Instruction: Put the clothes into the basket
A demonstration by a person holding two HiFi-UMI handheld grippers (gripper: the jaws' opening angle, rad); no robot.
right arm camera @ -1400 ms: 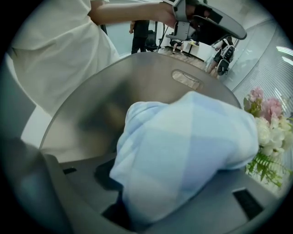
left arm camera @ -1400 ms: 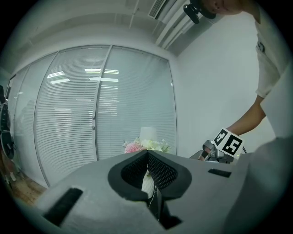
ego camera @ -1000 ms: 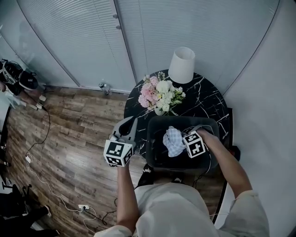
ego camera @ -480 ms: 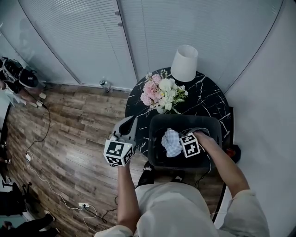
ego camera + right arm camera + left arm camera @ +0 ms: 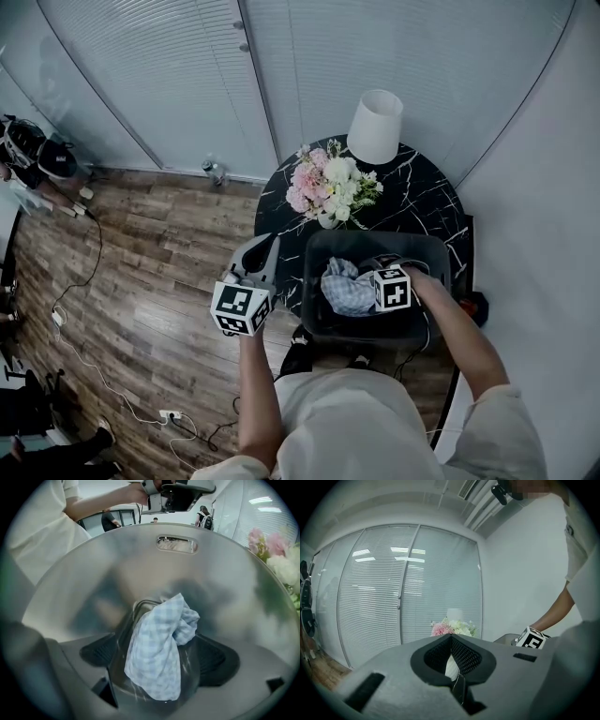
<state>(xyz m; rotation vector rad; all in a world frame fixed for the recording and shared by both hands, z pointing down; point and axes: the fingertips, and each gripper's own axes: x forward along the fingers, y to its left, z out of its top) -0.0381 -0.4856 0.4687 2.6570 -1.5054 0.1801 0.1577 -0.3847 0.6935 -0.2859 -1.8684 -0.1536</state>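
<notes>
A dark plastic basket [image 5: 375, 243] stands on the near side of a round black marble table [image 5: 424, 202]. A blue-and-white checked cloth [image 5: 347, 288] lies crumpled inside it. My right gripper [image 5: 373, 281] hovers over the basket's right half. Its jaws are opening, with the pads standing wide apart. In the right gripper view the cloth [image 5: 157, 653] hangs loose between them against the basket's wall [image 5: 117, 564]. My left gripper [image 5: 258, 255] is held in the air left of the basket, over the floor. It is shut and holds nothing [image 5: 452, 660].
A bouquet of pink and white flowers [image 5: 330, 187] and a white lamp [image 5: 375, 127] stand on the table behind the basket. Wooden floor with cables [image 5: 84, 328] lies to the left. A glass wall with blinds [image 5: 187, 75] runs behind the table.
The right gripper's jaws have gone from shut on the cloth to wide apart. The cloth has sunk lower in the basket and spread out. The left gripper has stayed put.
</notes>
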